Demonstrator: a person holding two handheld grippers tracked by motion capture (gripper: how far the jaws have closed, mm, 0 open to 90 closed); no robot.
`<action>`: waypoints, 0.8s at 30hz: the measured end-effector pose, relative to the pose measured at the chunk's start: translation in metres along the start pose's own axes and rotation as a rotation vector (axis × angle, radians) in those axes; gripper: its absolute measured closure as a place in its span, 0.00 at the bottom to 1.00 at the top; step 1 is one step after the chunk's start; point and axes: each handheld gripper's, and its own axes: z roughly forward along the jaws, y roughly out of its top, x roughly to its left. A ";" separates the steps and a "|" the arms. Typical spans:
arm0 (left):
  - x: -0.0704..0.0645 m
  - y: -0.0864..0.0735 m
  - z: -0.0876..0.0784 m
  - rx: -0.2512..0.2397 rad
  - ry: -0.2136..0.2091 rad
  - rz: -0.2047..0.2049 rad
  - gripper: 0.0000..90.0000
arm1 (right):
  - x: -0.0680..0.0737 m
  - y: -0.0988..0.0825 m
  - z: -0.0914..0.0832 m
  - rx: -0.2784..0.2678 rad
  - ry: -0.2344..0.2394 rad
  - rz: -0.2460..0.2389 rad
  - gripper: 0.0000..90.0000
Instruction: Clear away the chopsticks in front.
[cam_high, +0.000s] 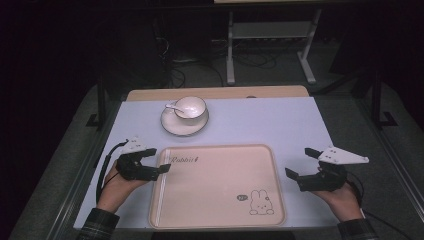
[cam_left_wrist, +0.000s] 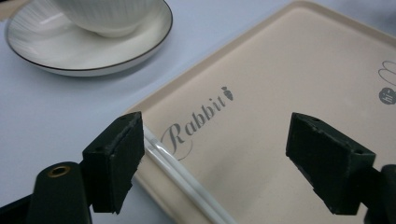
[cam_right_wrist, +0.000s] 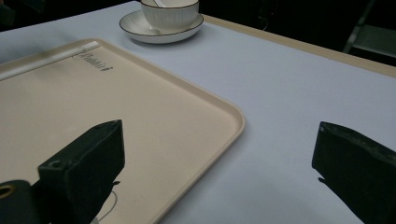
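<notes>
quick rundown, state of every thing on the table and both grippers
tray: flat on the table, nothing on it, rabbit print up
cup: upright on its saucer, spoon in it
saucer: flat on the table behind the tray
spoon: leaning in the cup, handle over the rim
left gripper: open at the tray's left rim, holding nothing
right gripper: open beside the tray's right rim, holding nothing

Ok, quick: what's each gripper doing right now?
Left gripper: open, holding nothing, its jaws straddle the tray rim.
Right gripper: open, empty, over the tray's right edge.
</notes>
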 end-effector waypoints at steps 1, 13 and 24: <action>0.001 -0.001 -0.003 -0.008 0.006 0.001 0.19 | 0.000 0.000 0.000 -0.001 0.000 0.001 0.02; 0.000 -0.022 -0.025 -0.070 0.049 0.027 0.10 | -0.001 -0.001 0.000 0.000 0.001 0.001 0.02; 0.000 -0.028 -0.022 -0.061 0.032 0.036 0.10 | -0.001 -0.002 0.001 0.004 0.000 -0.005 0.02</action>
